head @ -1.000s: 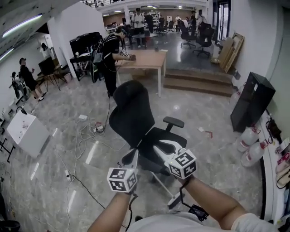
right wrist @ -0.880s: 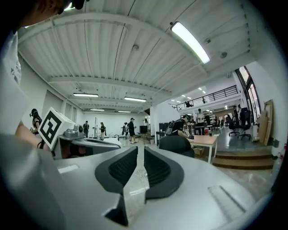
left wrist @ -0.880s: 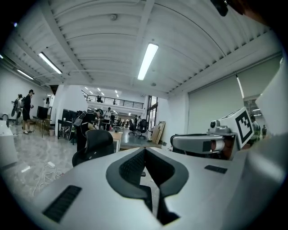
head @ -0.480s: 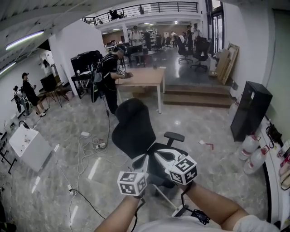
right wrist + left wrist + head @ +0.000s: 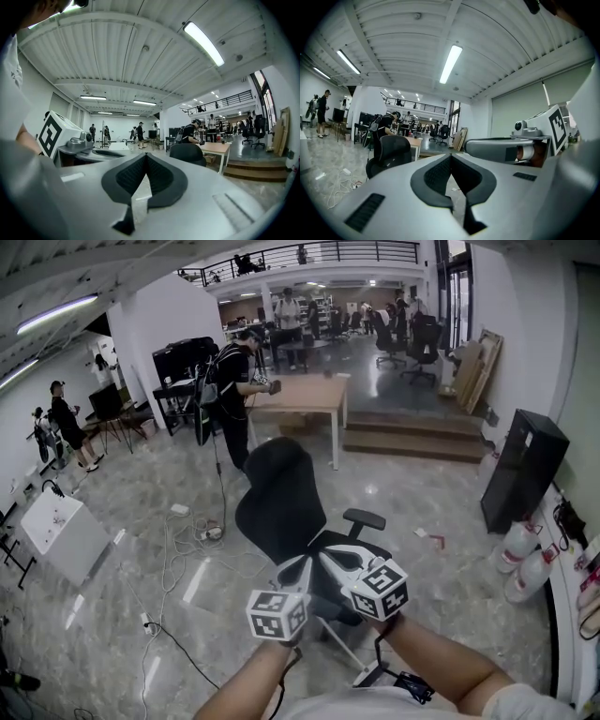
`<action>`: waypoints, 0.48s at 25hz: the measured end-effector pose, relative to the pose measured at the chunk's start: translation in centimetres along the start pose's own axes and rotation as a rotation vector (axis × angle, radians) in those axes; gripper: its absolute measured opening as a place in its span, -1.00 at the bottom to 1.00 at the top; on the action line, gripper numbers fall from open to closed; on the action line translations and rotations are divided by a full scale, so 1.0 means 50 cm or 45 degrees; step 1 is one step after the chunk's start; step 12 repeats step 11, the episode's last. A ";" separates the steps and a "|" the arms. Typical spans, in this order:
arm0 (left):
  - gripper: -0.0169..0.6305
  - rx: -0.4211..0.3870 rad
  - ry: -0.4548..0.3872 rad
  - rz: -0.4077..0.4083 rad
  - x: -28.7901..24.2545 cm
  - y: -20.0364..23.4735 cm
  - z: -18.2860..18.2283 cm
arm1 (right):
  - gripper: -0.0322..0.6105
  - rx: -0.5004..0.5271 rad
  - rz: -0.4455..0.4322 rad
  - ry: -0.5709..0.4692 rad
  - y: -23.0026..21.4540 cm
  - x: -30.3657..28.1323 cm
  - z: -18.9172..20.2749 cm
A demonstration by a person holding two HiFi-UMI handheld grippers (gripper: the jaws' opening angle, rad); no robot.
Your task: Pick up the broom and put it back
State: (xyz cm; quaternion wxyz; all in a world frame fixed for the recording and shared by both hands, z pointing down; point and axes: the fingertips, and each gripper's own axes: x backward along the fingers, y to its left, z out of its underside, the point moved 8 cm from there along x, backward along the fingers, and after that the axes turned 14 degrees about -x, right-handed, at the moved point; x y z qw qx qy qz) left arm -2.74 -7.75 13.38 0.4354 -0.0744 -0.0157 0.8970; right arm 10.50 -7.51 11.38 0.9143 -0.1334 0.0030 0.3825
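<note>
Both grippers now sit a little nearer each other than a second ago, the left gripper point(image 5: 293, 568) having slid toward the right gripper point(image 5: 326, 557). Our view has also tipped up, so the balcony rail point(image 5: 319, 253) now shows at the top. No broom has come into sight with that change: we find it in none of the three views, neither ahead of the fingers nor to either side.

On the left gripper the fingers point(image 5: 436, 176) are pressed together with nothing between them, and the right gripper's fingers point(image 5: 131, 178) are likewise closed and empty. Empty fingers and no broom would suit two stages: we may be looking around for it, or it may already be back in its place out of view. We cannot tell which.

Our forearms reach forward from the bottom of the head view, side by side. Both grippers point roughly level, the right one angled slightly toward the left so the tips are near each other. Just ahead of the fingers stands a black office chair point(image 5: 279, 493). A wooden desk point(image 5: 305, 392) lies well beyond it, and loose cables point(image 5: 178, 545) trail over the floor point(image 5: 112, 615) off to the left of the left fingers.
</note>
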 end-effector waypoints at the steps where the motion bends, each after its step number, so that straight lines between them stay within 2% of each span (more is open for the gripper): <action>1: -0.93 0.002 0.002 -0.001 0.001 0.002 -0.002 | -0.89 0.004 0.000 0.002 0.002 -0.002 -0.003; 12: -0.93 0.024 -0.001 0.001 -0.002 0.018 0.004 | -0.89 0.019 -0.009 0.013 0.004 -0.025 -0.010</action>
